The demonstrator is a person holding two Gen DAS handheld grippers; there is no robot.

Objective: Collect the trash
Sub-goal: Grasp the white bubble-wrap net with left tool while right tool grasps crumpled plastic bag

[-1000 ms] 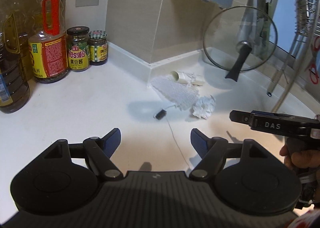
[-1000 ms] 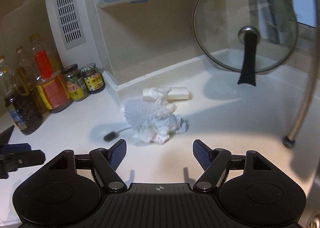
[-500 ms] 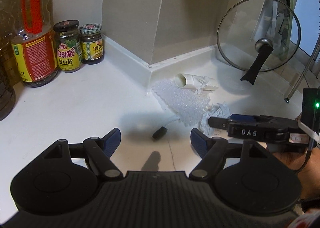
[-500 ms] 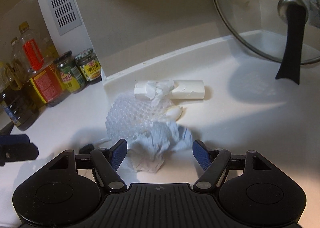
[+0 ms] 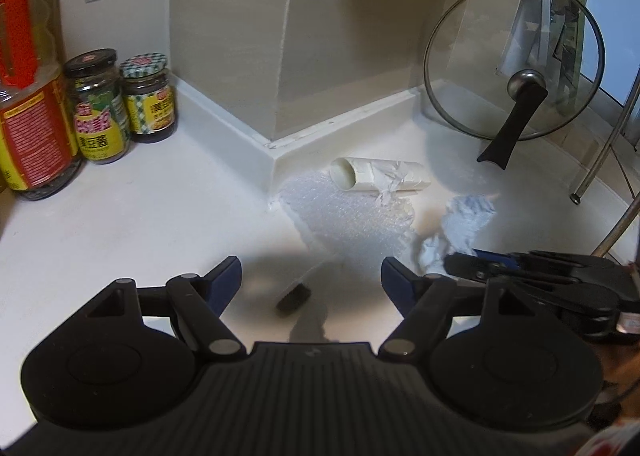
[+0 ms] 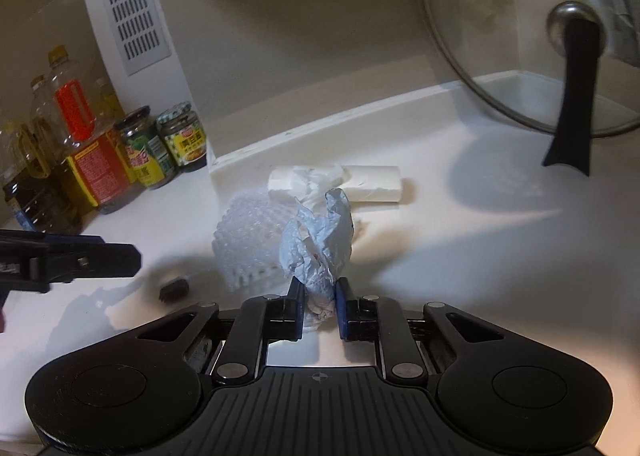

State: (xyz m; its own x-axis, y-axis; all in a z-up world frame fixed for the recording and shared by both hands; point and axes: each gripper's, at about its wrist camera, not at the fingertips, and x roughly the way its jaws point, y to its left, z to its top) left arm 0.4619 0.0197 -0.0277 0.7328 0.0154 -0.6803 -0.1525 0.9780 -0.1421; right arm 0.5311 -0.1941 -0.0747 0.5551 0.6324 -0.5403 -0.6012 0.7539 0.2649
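On the white counter lie a crumpled pale-blue paper wad, a sheet of bubble wrap, a white cardboard tube with torn paper and a small black plug with a thin cable. My right gripper is shut on the paper wad. In the left wrist view the wad, bubble wrap, tube and plug show too. My left gripper is open and empty, just above the plug.
Sauce jars and oil bottles stand at the left against the wall. A glass pan lid leans at the back right. A metal rack leg stands at the right.
My right gripper moved forward and shut on the paper wad. My left gripper moved forward and down, closer to the black plug.
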